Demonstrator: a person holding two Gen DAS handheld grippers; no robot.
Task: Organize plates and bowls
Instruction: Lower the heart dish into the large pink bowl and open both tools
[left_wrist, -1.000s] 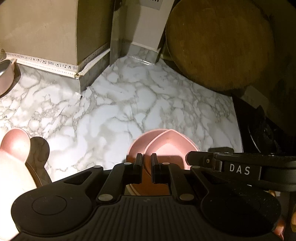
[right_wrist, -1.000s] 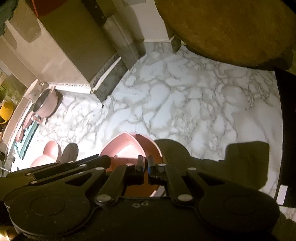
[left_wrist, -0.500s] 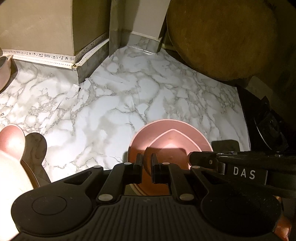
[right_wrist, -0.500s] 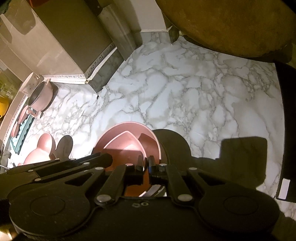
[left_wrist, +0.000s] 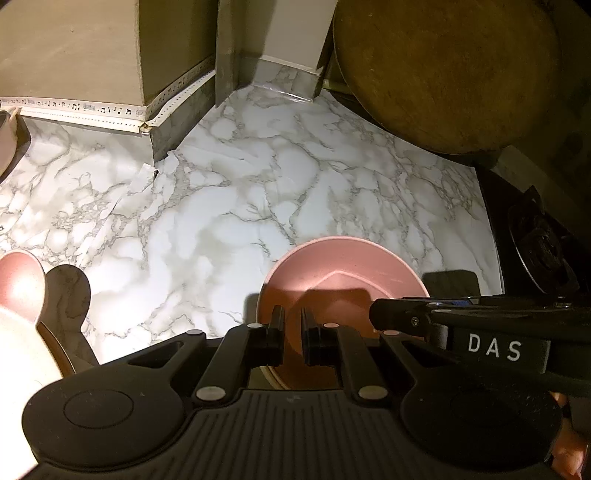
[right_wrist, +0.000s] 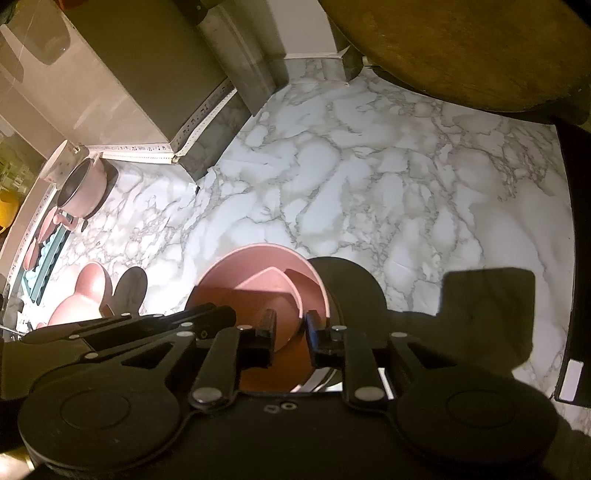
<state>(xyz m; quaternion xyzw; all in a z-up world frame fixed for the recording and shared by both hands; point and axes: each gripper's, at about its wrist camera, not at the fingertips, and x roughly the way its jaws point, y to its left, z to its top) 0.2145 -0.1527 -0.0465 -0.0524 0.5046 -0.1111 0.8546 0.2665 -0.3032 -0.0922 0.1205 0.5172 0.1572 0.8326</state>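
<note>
Left gripper (left_wrist: 292, 334): jaws clenched on the near rim of the bowl (left_wrist: 343, 273), the rim pinched between the pads. The bowl's near edge passes under the gripper body; the rest spreads forward and to the right of the jaws.

Right gripper (right_wrist: 290, 334): jaws have just been opening and now stand apart, released. The bowl's (right_wrist: 258, 291) near rim lies in the gap between them; whether either pad touches it cannot be told. Most of the bowl extends ahead of the jaws and slightly to their left.

Bowl: pink, round, upright on the desk (left_wrist: 229, 221), with an angular raised shape showing inside. Whether that is a second dish nested in it cannot be told. In the left view the right gripper (left_wrist: 373, 314) reaches in from the right over the bowl's edge, marked "DAS"; in the right view the left gripper (right_wrist: 231, 314) enters from the left beside the bowl.

Desk: white marbled surface (right_wrist: 369, 184), strongly lit, with dark gripper shadows to the right of the bowl.

Further out, left: a pink plate (right_wrist: 83, 299) with a rounded ear, near the bowl but apart from it; also at the left edge of the left view (left_wrist: 18, 295). Beyond it, a pink pot (right_wrist: 83, 188) with a dark interior by the wall, and a teal rack (right_wrist: 48, 258) holding pink pieces.

Further out, rear right: a large round wooden board (left_wrist: 443, 70) leaning at the back. Far right: a black stove (left_wrist: 535, 251).
</note>
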